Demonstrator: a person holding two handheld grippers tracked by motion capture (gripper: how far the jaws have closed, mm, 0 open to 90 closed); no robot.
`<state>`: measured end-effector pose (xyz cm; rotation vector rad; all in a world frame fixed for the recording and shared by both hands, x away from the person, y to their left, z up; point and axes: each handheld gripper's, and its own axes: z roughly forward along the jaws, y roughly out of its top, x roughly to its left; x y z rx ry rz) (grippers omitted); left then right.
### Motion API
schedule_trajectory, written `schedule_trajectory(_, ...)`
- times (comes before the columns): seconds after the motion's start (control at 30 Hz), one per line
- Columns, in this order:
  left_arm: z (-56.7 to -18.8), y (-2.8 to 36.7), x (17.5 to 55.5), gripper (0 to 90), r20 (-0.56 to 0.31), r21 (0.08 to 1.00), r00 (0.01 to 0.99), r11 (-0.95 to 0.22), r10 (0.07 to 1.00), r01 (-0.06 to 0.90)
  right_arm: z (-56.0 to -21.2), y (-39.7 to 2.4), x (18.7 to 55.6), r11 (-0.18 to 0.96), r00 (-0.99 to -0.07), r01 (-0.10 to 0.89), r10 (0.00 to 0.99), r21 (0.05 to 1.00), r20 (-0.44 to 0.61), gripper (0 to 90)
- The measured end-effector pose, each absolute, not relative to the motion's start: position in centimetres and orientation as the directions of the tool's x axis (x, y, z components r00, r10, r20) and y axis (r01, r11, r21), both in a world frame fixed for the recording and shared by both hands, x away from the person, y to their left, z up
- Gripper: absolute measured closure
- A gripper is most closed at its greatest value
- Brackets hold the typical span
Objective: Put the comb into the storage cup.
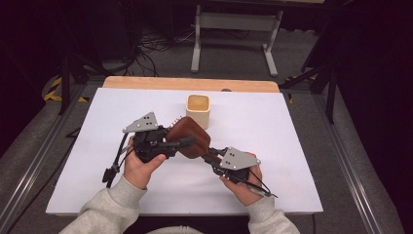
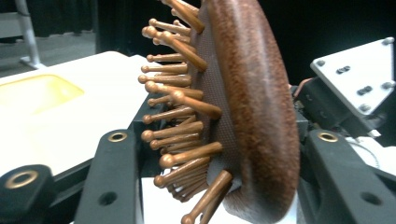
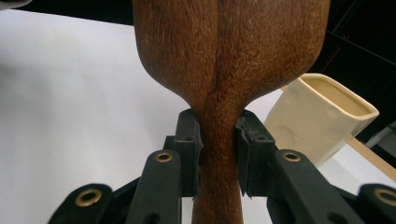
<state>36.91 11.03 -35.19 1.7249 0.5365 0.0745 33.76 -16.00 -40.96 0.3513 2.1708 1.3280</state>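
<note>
Nearest the camera are my two forearms in grey sleeves, coming up from the bottom edge of the high view, each hand wrapped around a claw. On the left, my left claw reaches in toward the middle of the white table, and its jaws are pressed in on the broad head of a wooden hairbrush; in the left gripper view the brush head stands on edge between my two black jaws, the bristle pegs fanning toward the left jaw and the smooth rounded back toward the right jaw. I judge the hold as firm. Moving right, the brush hangs lifted between my two claws, above the table, its head toward my left claw and its handle running down to my right claw. In the right gripper view the jaws of my right claw pinch the narrow neck of the handle from both sides, pads flat against the wood. Just beyond the brush, past both claw tips, a cream square cup stands upright and open. I judge the step in hand to be a two-claw handover or reorientation of the brush. The next move calls for one claw to let go while the other keeps its pinch, then steering the brush toward the cup.
</note>
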Motion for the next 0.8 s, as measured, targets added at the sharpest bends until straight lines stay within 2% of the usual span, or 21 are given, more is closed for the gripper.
schedule_trajectory(0.33, -34.5, 11.0, 36.4, 56.1, -0.225, 0.943, 0.9, -0.148, 0.373, 0.297, -40.8, -16.0, 33.7, 0.472, -0.821, -0.076, 0.47, 0.878, -0.324, 72.4)
schedule_trajectory(0.47, -34.1, 11.0, 36.3, 56.3, -0.211, 0.945, 0.901, -0.157, 0.379, 0.288, -40.6, -16.2, 33.8, 0.458, -0.828, -0.068, 0.469, 0.886, -0.306, 70.3)
schedule_trajectory(0.5, -33.7, 11.1, 36.4, 56.3, -0.201, 0.947, 0.901, -0.16, 0.385, 0.28, -40.6, -16.4, 33.9, 0.439, -0.831, -0.043, 0.483, 0.897, -0.277, 65.8)
schedule_trajectory(0.53, -33.7, 11.1, 36.4, 56.2, -0.201, 0.947, 0.901, -0.16, 0.385, 0.28, -40.6, -16.4, 33.9, 0.439, -0.831, -0.043, 0.483, 0.897, -0.277, 65.8)
schedule_trajectory(0.57, -33.5, 11.2, 36.5, 56.2, -0.207, 0.945, 0.901, -0.159, 0.382, 0.285, -40.5, -16.5, 33.9, 0.438, -0.824, -0.048, 0.49, 0.898, -0.283, 60.0)
schedule_trajectory(0.6, -33.1, 11.4, 36.6, 56.1, -0.215, 0.945, 0.898, -0.151, 0.384, 0.29, -40.4, -16.9, 34.0, 0.424, -0.815, -0.047, 0.508, 0.904, -0.281, 49.4)
schedule_trajectory(0.63, -32.8, 11.5, 36.6, 56.1, -0.21, 0.947, 0.897, -0.149, 0.388, 0.286, -40.3, -17.0, 34.0, 0.415, -0.81, -0.051, 0.515, 0.908, -0.28, 43.4)
schedule_trajectory(0.7, -32.3, 11.6, 36.8, 56.1, -0.19, 0.95, 0.894, -0.156, 0.406, 0.272, -40.3, -17.2, 34.2, 0.392, -0.805, -0.027, 0.537, 0.92, -0.252, 25.8)
schedule_trajectory(0.77, -31.8, 11.6, 37.0, 56.1, -0.175, 0.951, 0.891, -0.163, 0.418, 0.263, -40.4, -17.7, 34.5, 0.353, -0.791, 0.105, 0.597, 0.93, -0.138, 17.3)
schedule_trajectory(0.8, -31.6, 11.7, 37.1, 56.1, -0.168, 0.952, 0.891, -0.167, 0.422, 0.258, -40.4, -17.9, 34.6, 0.341, -0.787, 0.105, 0.602, 0.934, -0.131, 16.2)
